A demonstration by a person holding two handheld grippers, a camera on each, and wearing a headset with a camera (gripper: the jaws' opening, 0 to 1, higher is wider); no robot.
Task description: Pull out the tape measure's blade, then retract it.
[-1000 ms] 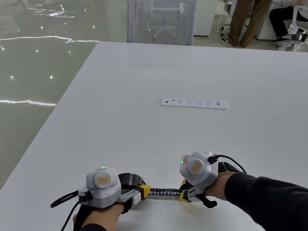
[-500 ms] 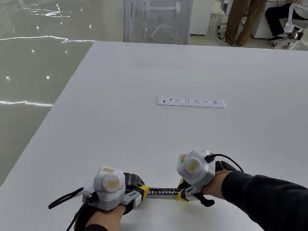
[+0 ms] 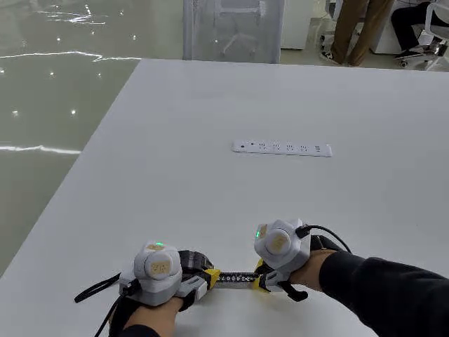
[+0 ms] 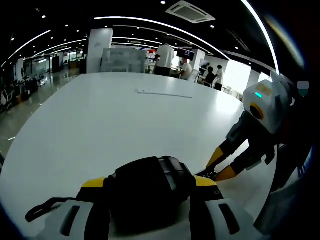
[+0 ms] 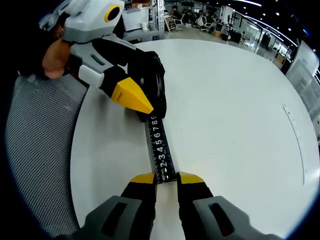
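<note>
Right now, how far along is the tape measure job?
Partway. Done: a short length of blade is out, numbers to nine showing. In hand: the left hand-held gripper clamps the tape measure, and the right hand-held gripper pinches the blade's tip. Left: any further pulling, then letting it retract.

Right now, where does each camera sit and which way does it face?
Head view: on the headset, facing forward and down over the white table to a power strip; left gripper, right gripper and a dark sleeve show low.
Left gripper view: on the left gripper, looking along its jaws over the clamped tape case; the right gripper enters at right.
Right gripper view: on the right gripper, looking along the pinched blade to the tape case.
Shared: gripper views face each other; each shows the other gripper.
</note>
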